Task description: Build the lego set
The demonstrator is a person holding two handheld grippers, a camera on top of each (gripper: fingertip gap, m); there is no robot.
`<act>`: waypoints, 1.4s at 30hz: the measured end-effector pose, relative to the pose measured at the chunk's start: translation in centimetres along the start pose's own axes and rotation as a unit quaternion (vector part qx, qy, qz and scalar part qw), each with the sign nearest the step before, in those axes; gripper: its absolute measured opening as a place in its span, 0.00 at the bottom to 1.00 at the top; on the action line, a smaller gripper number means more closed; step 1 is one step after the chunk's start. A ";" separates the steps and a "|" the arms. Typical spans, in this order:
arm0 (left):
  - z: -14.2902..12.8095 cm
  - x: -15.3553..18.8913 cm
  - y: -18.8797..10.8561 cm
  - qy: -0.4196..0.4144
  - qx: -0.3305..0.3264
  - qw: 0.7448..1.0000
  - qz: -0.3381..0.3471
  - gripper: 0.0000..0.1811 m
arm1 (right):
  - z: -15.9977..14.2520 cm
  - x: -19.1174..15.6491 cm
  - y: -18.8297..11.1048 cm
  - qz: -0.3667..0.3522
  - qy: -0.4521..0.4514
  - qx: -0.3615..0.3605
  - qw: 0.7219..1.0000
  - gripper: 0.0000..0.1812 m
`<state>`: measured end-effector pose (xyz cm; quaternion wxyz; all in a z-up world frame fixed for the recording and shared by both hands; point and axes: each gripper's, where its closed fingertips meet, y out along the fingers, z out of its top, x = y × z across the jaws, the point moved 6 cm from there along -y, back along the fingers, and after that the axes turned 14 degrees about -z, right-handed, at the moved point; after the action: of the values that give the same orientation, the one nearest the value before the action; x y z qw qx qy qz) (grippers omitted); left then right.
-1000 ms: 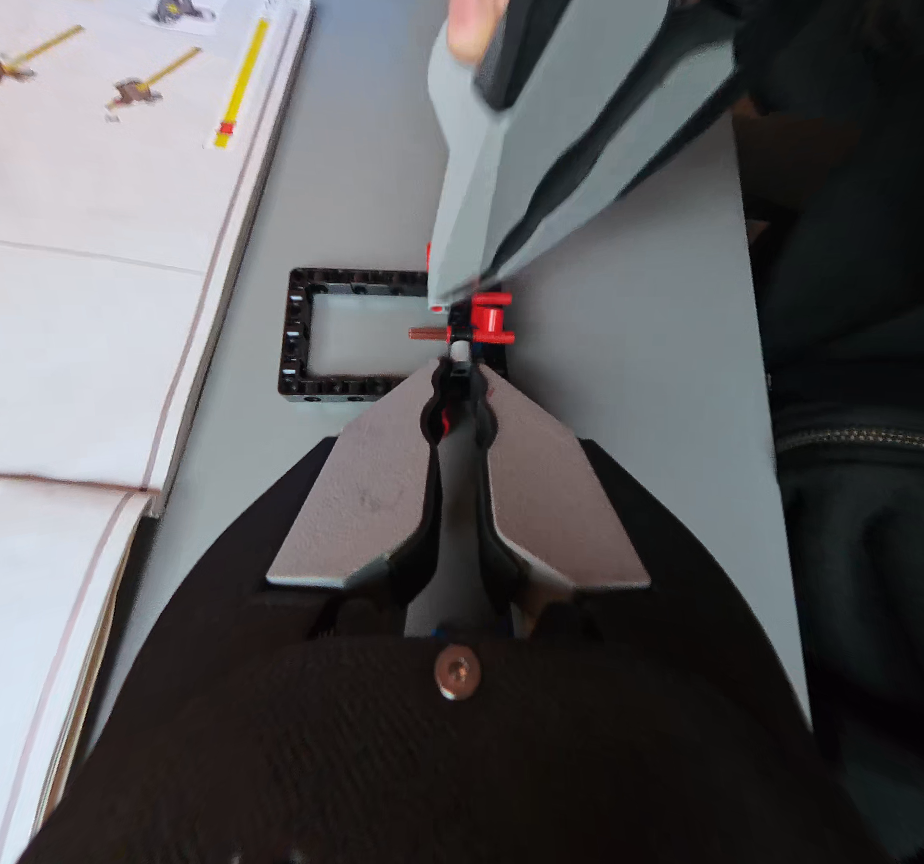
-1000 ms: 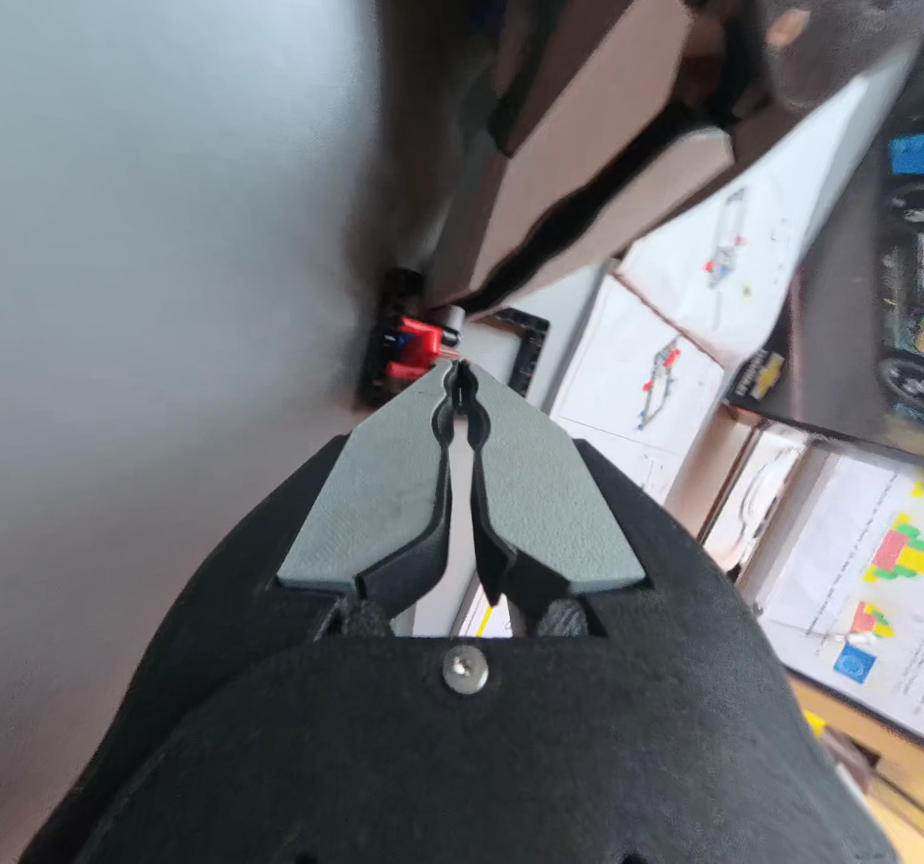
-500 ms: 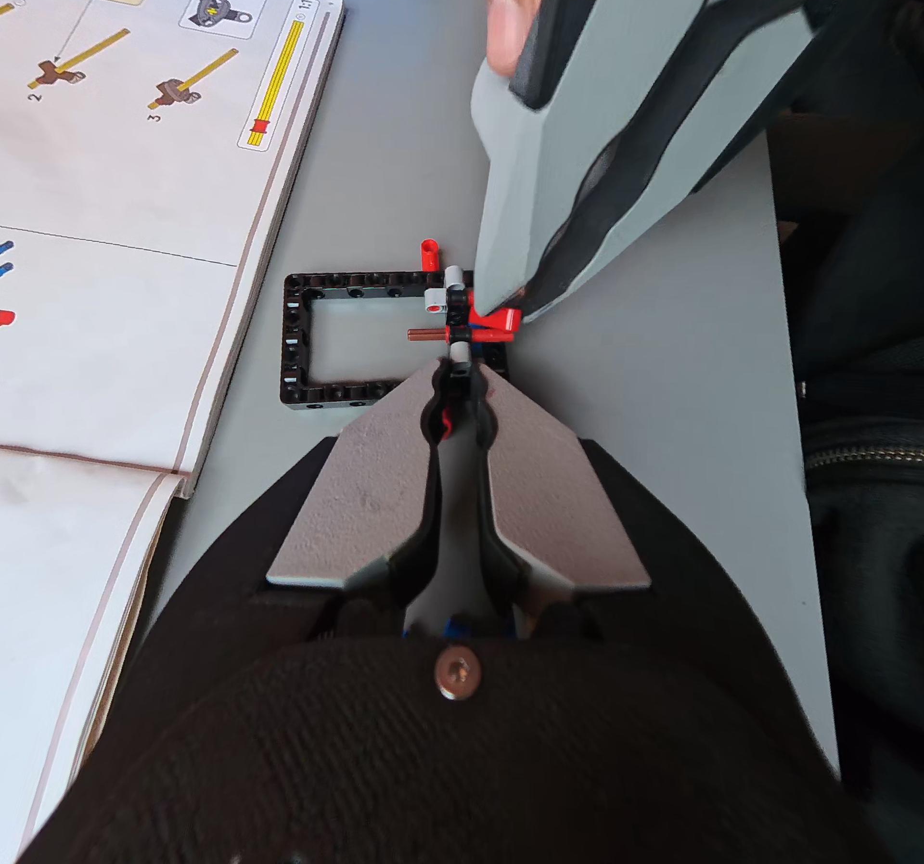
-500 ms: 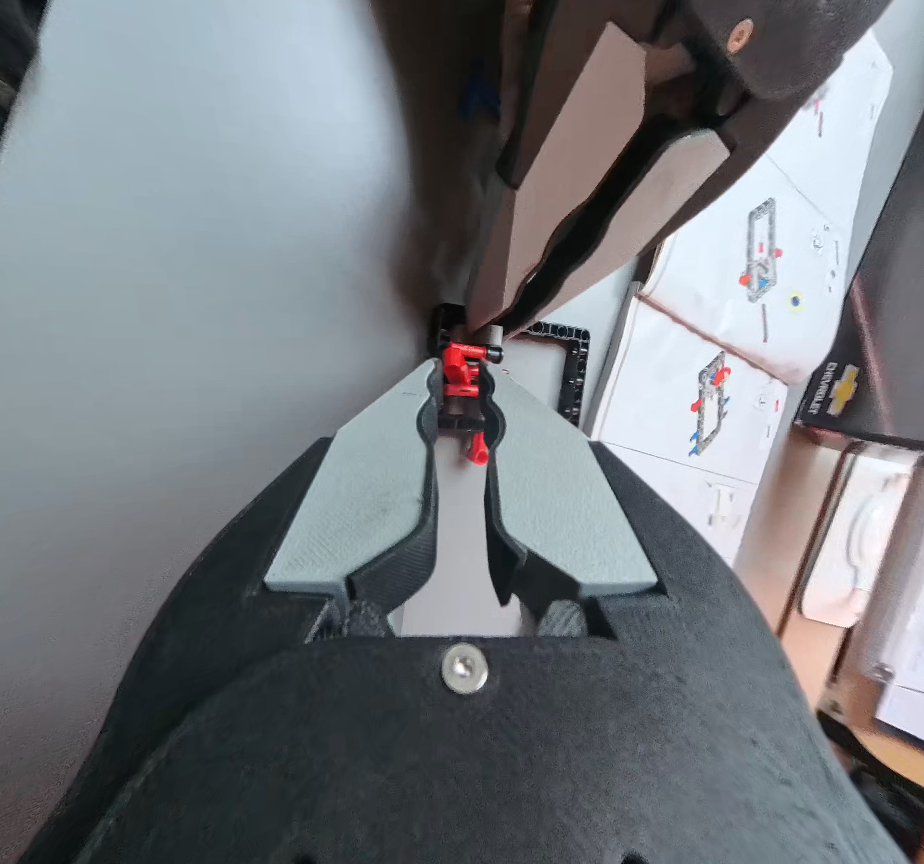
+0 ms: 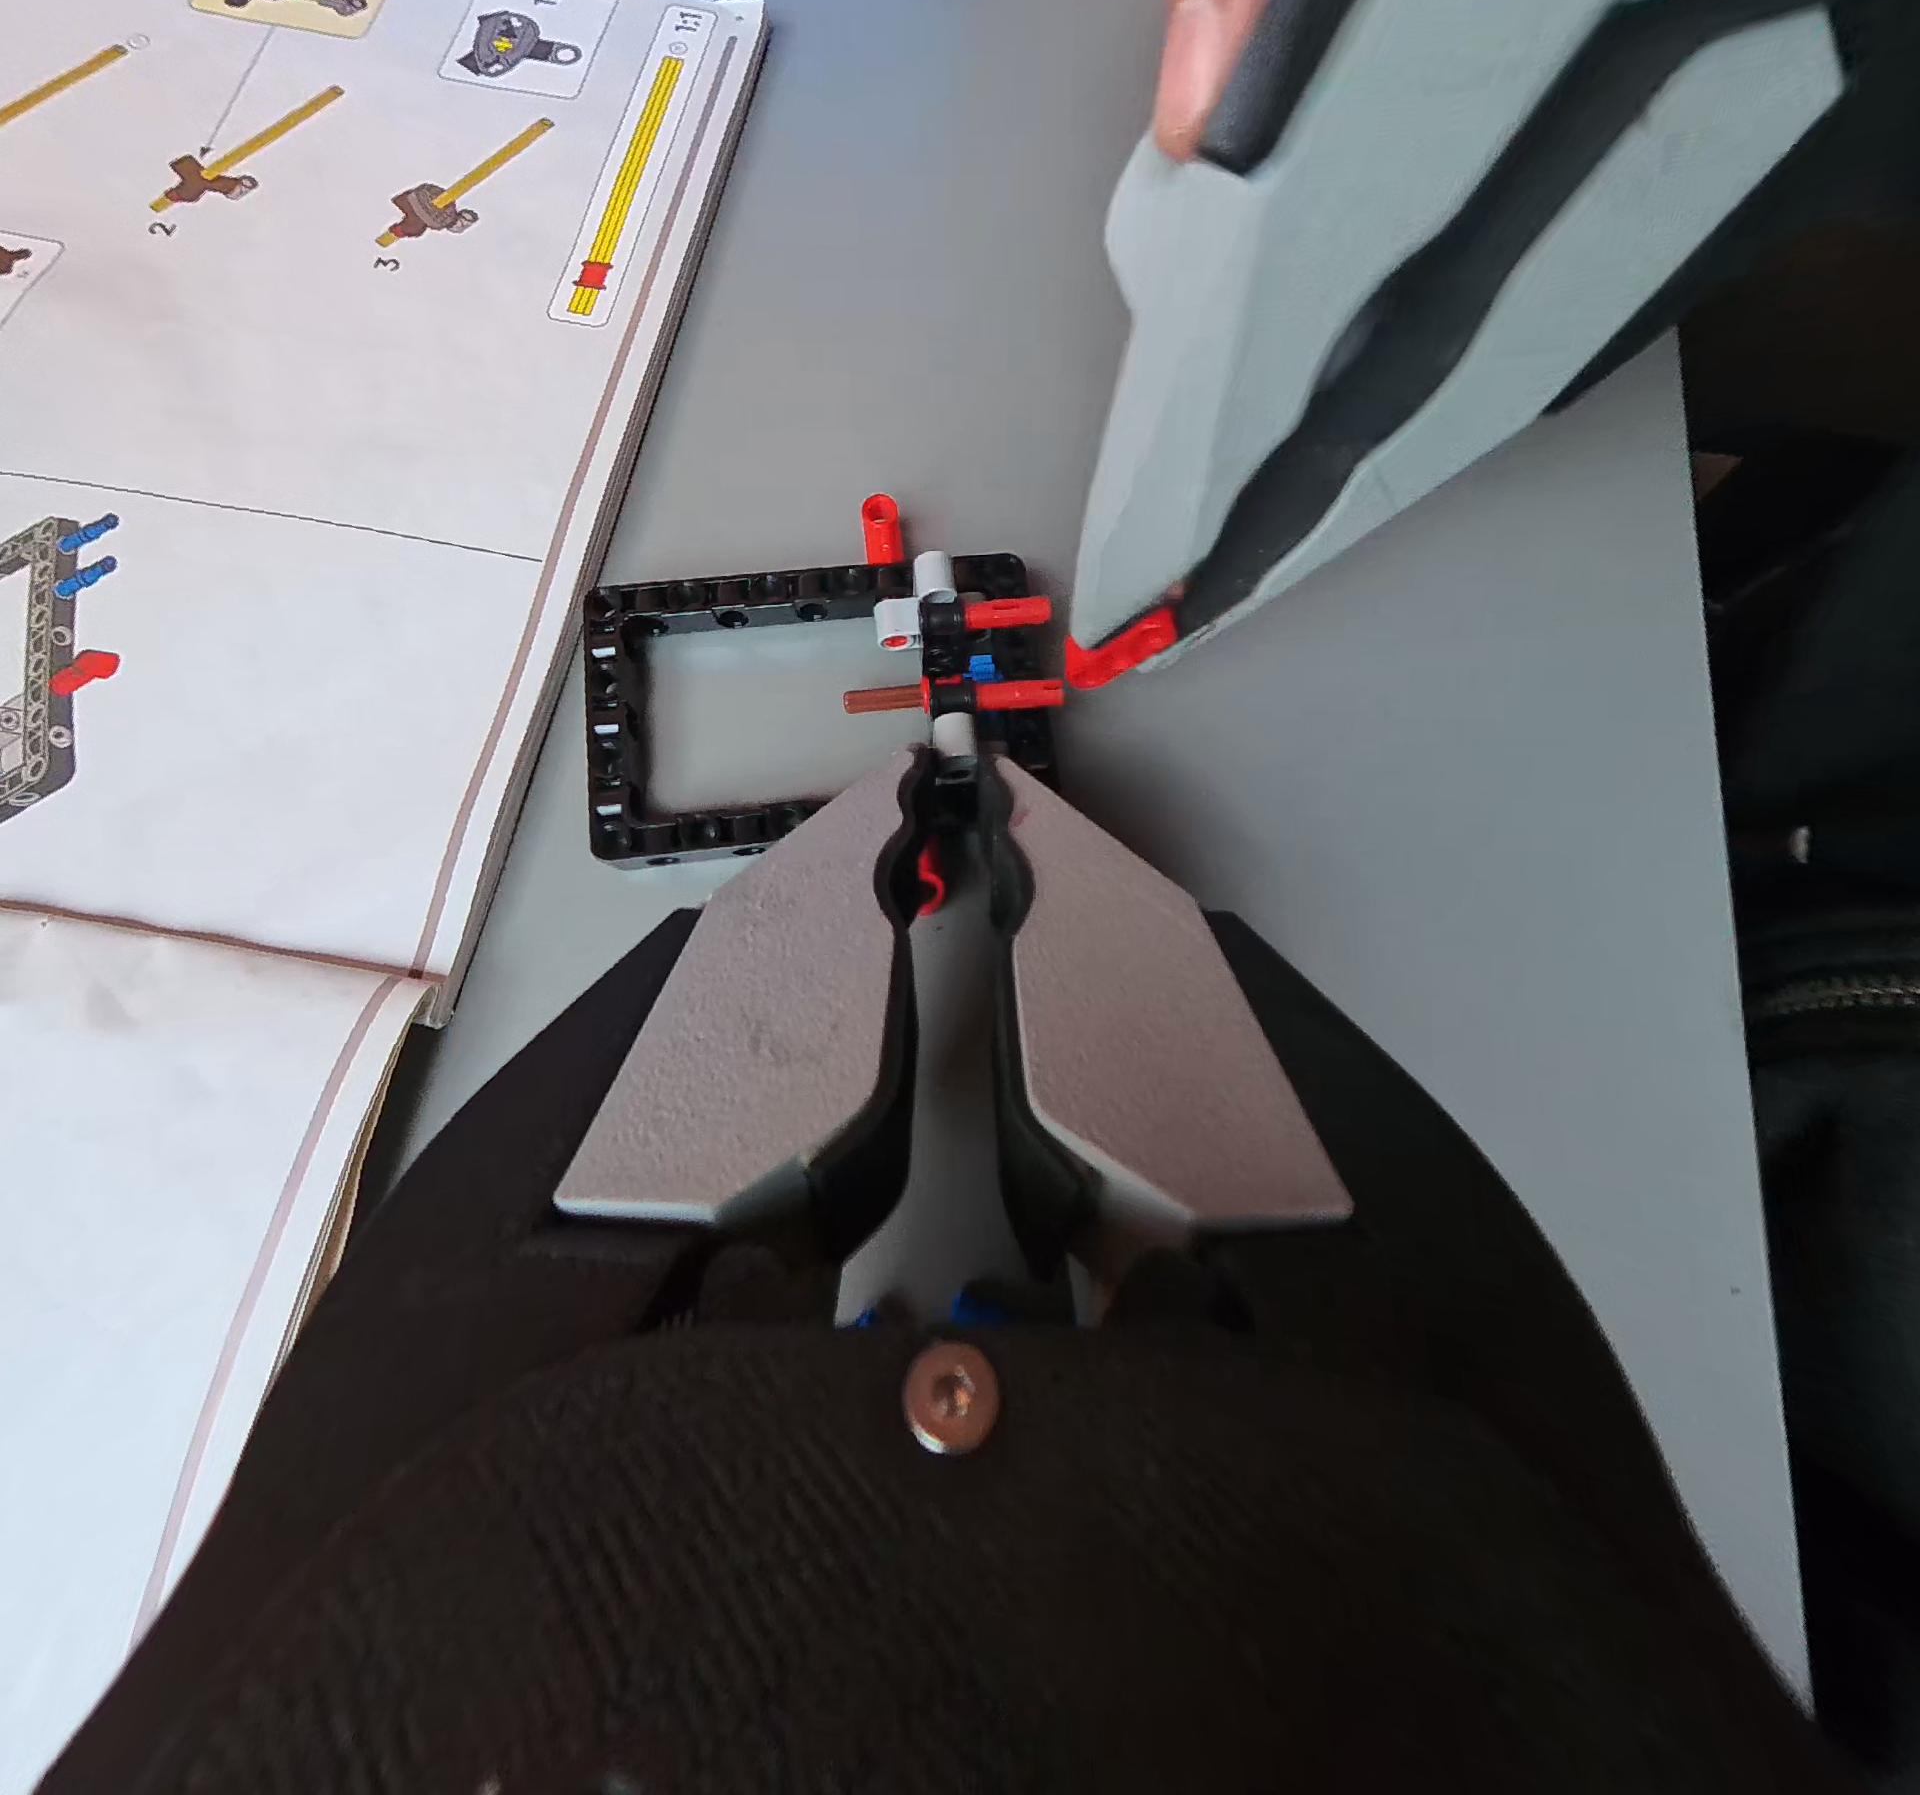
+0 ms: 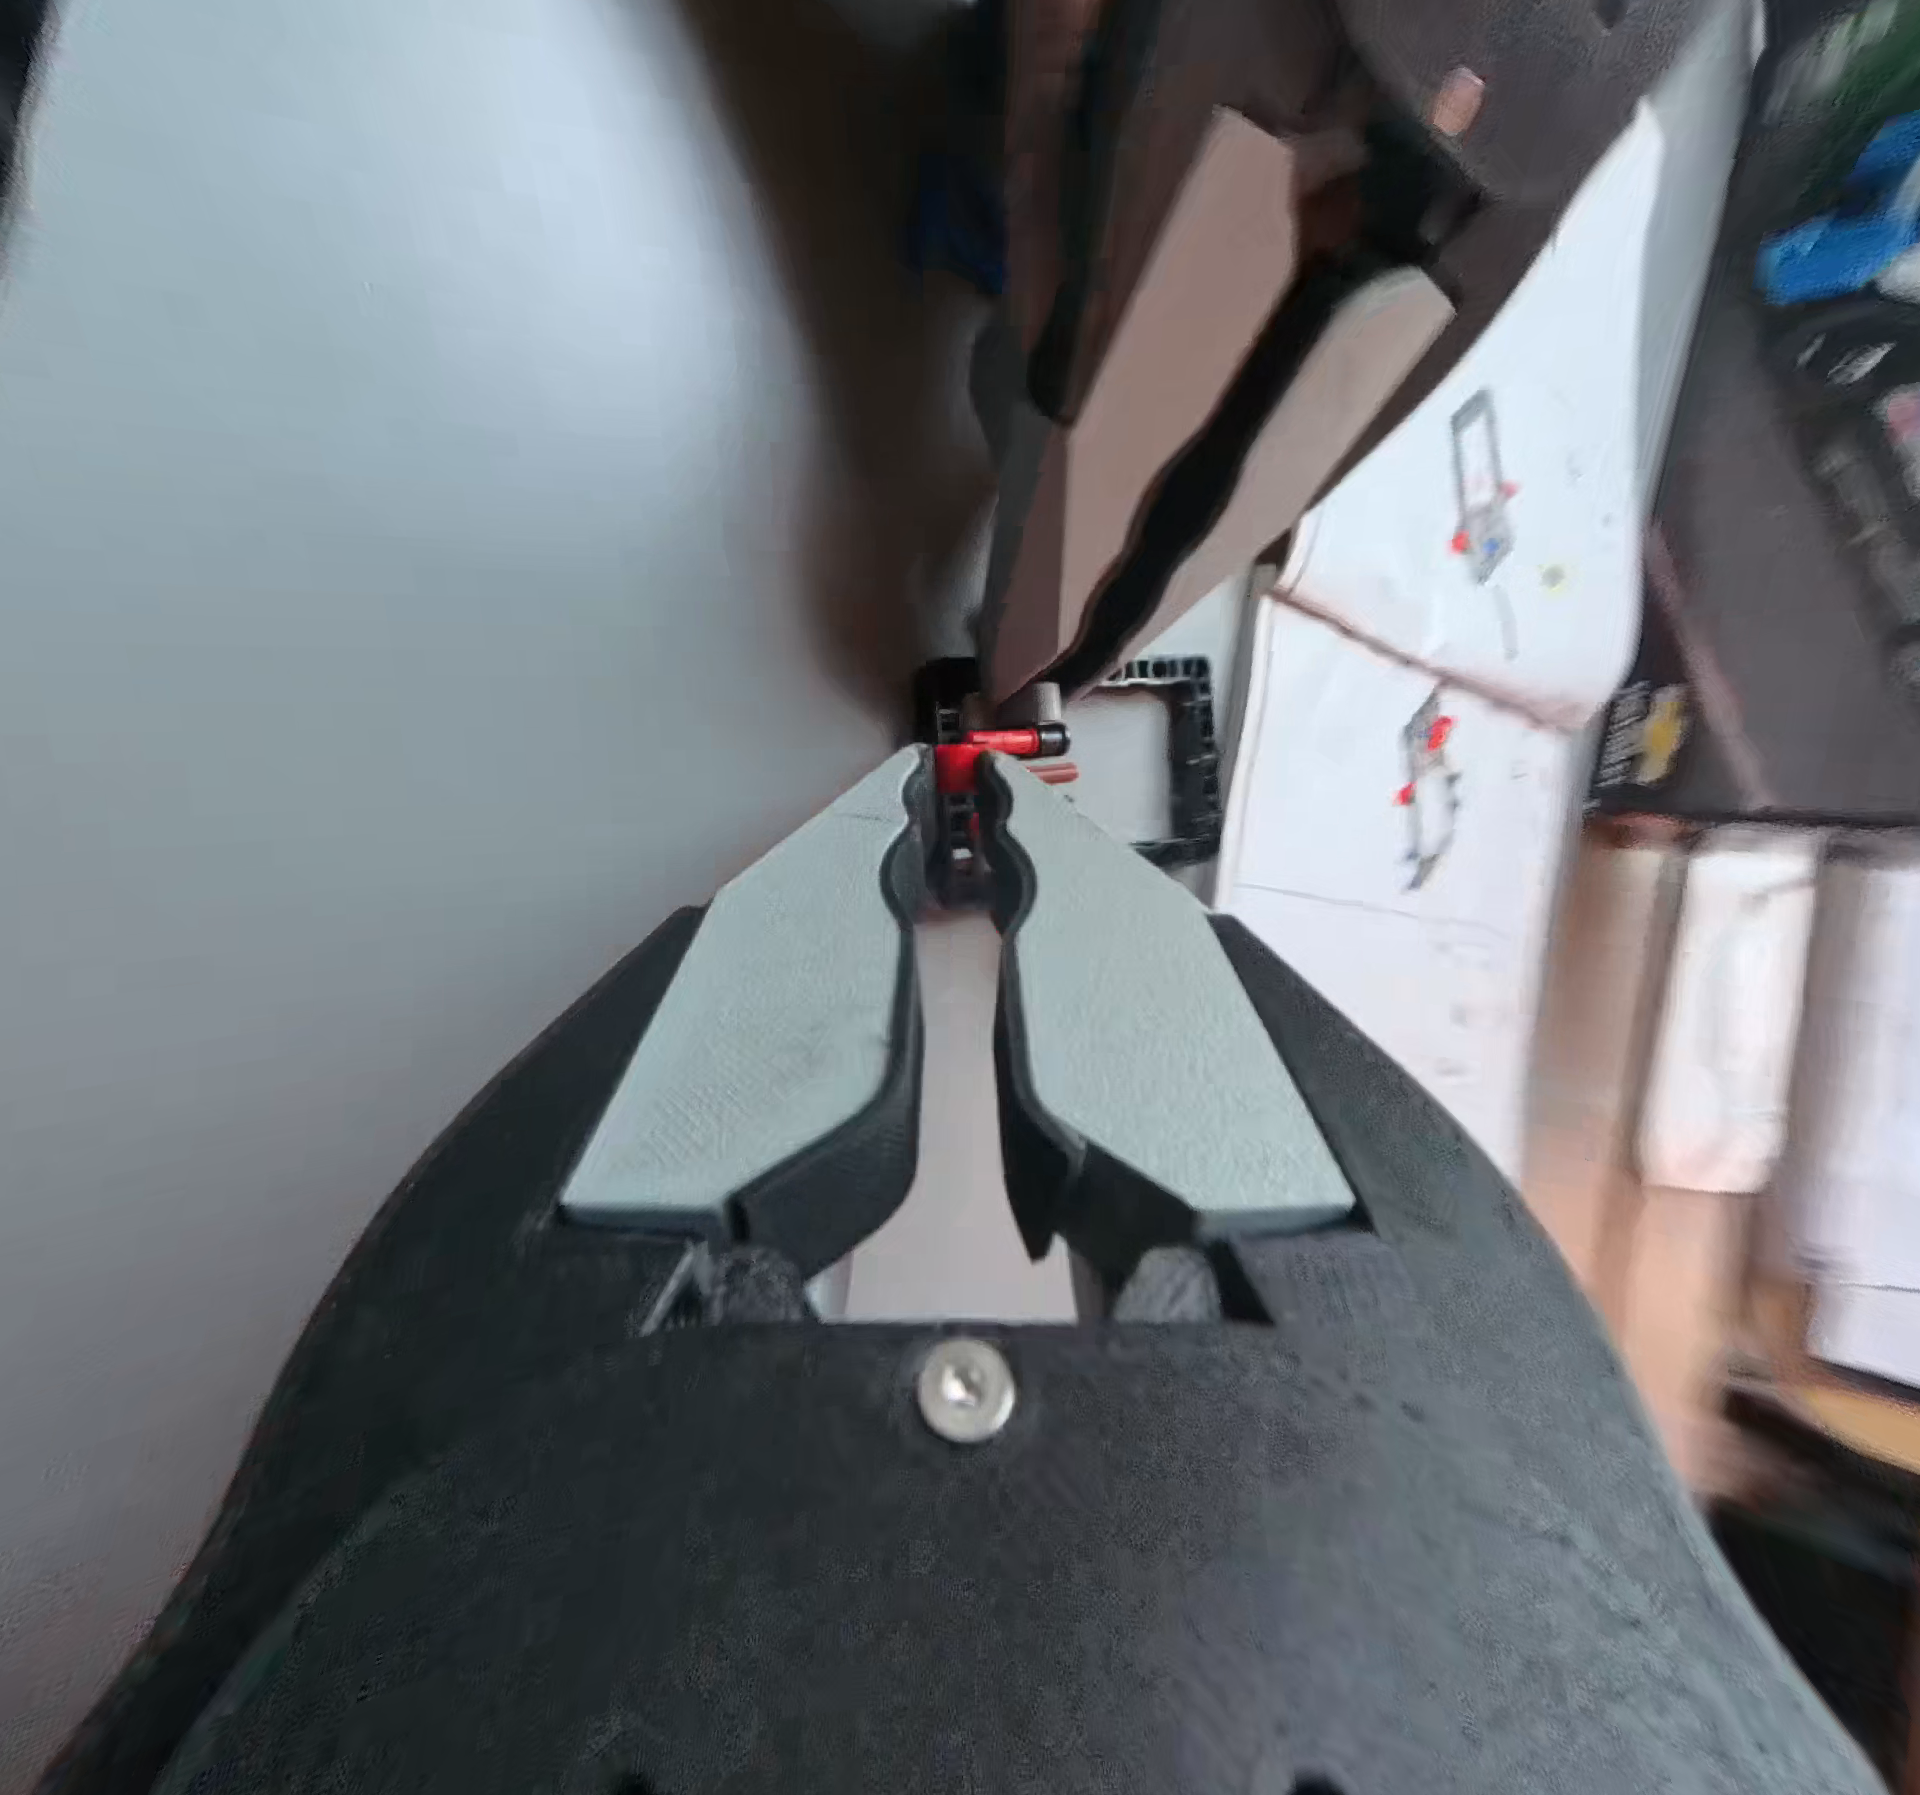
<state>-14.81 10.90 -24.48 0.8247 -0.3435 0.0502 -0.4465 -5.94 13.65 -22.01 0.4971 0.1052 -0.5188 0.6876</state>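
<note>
A black rectangular lego frame [image 5: 613, 706] lies on the grey table, with two red pins [image 5: 1008, 613], a grey connector [image 5: 914, 613] and a brown axle [image 5: 878, 701] at its right end. My left gripper [image 5: 956, 779] is shut on the black and grey parts at that end of the frame. My right gripper [image 5: 1101, 644] comes in from the upper right, shut on a small red angled piece [image 5: 1120, 649], just right of the pins' tips. In the blurred right wrist view, my right gripper [image 6: 951, 769] pinches the red piece [image 6: 951, 766], with the left gripper [image 6: 1013, 696] and frame [image 6: 1195, 758] beyond.
An open instruction booklet [image 5: 312, 498] lies left of the frame and also shows in the right wrist view [image 6: 1403, 810]. A dark box [image 6: 1766, 602] and papers stand past it. The table edge [image 5: 1714, 810] runs close on the right, with dark fabric beyond it. The tips of both grippers are at nearly the same place.
My right gripper closed on the red angled piece at the pins and has drawn it a little to the right, baring both red pins. My left gripper has kept its hold.
</note>
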 end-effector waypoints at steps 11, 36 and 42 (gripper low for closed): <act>1.7 2.9 -0.2 0.066 0.010 0.997 0.042 0.16 | -1.5 2.5 -1.9 0.141 0.520 0.198 0.818 0.02; 1.6 3.4 0.4 0.043 -0.001 0.999 0.013 0.03 | -1.3 0.6 -1.8 0.066 0.333 0.031 0.940 0.15; 1.5 3.3 0.9 0.042 -0.019 0.999 0.006 0.03 | 0.7 -0.7 -1.2 -0.031 0.049 -0.008 0.998 0.00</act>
<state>-11.65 9.44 -23.12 0.8179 -0.3402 0.0955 -0.4541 -4.85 12.63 -21.43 0.5438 0.0837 -0.4959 0.6719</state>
